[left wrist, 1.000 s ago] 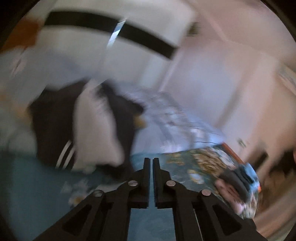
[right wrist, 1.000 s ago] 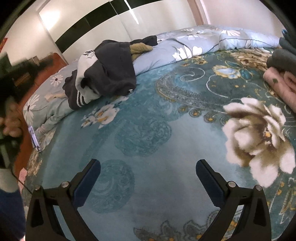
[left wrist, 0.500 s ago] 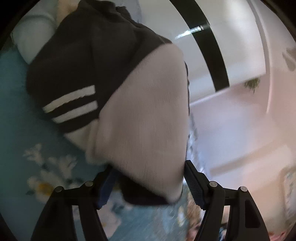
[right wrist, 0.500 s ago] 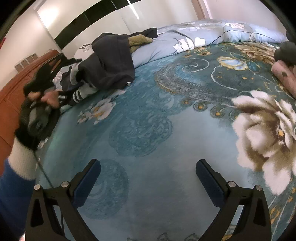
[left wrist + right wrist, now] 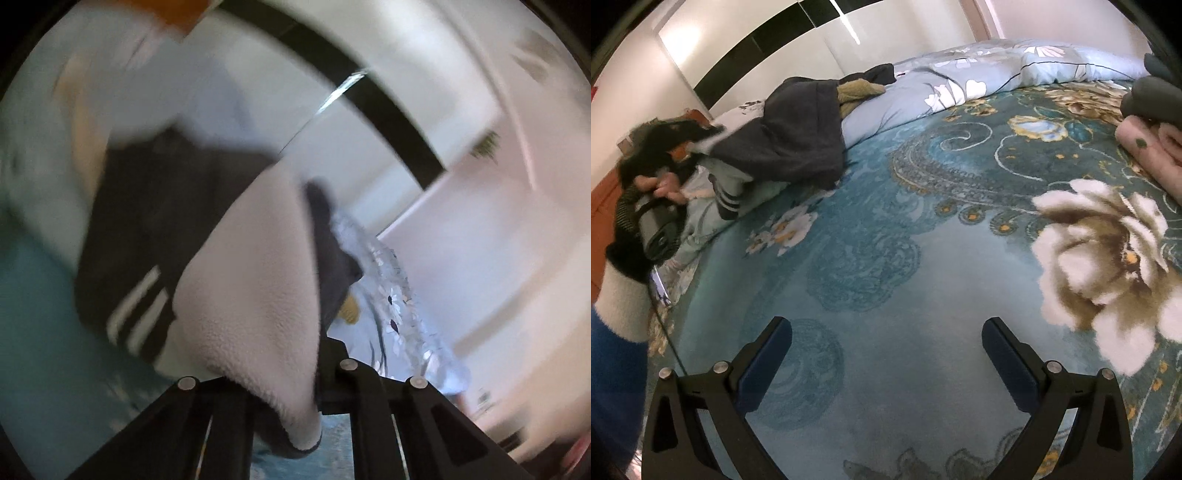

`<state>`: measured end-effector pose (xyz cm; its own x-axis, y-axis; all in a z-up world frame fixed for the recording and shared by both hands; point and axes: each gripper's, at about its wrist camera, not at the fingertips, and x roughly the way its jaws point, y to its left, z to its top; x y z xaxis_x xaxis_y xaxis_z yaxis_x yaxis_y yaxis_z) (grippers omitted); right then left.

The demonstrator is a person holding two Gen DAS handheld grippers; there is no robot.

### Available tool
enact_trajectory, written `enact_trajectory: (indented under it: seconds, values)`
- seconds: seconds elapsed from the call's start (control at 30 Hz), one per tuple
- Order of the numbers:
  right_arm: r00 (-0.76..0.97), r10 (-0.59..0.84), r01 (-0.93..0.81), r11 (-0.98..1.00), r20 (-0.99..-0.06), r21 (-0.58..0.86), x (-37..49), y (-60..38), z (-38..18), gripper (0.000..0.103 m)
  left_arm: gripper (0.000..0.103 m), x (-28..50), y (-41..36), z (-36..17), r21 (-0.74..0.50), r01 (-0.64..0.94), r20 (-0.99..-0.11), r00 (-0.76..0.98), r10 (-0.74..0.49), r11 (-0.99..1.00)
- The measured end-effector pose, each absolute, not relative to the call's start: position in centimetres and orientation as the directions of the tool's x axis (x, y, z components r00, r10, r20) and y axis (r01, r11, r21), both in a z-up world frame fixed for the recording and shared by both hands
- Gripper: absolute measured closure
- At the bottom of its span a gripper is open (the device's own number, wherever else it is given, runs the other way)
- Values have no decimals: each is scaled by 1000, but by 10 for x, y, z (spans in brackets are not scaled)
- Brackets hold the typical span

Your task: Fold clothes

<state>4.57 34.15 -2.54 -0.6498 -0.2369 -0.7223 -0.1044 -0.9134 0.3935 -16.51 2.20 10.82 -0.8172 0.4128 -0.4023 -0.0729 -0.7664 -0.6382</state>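
A dark grey garment with a white fleece lining (image 5: 255,295) and white-striped cuff (image 5: 136,317) fills the left wrist view. My left gripper (image 5: 295,391) is shut on the garment's white fleece edge. In the right wrist view the same garment (image 5: 790,147) lies in a heap at the far left of the bed, with the left gripper (image 5: 657,155) at its left end and the striped cuff (image 5: 727,199) hanging. My right gripper (image 5: 886,354) is open and empty above the teal blanket (image 5: 879,236).
A tan garment (image 5: 857,92) lies under the dark heap. A light blue floral duvet (image 5: 960,77) runs along the bed's far side. Folded pink (image 5: 1148,151) and grey clothes (image 5: 1152,96) sit at the right edge. White wardrobe doors (image 5: 746,44) stand behind.
My left gripper swung onto the dark garment, opened around its white fleece edge, then shut on it. My right gripper stayed open over the blanket.
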Motion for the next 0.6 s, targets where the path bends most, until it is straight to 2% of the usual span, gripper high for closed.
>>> enact_trajectory:
  seconds: [0.23,0.37,0.5,0.6]
  values:
    - [-672,-265,-47,-917,-691,397,55,323,-4,0,95,-106,23,194,-550,-236,-277,-853,442,-801]
    - [-689,-266,-28,-920,-674,392,63,318,6,0,95,-70,32,230,-509,-387,-211,-810,548,-769]
    - [-695,-261,-24,-923,-671,383,72,318,11,0,95,-33,52,252,-488,-518,-188,-724,664,-703]
    - [-696,-250,-34,-925,-673,379,79,321,12,0,94,-28,65,246,-499,-561,-240,-644,727,-661]
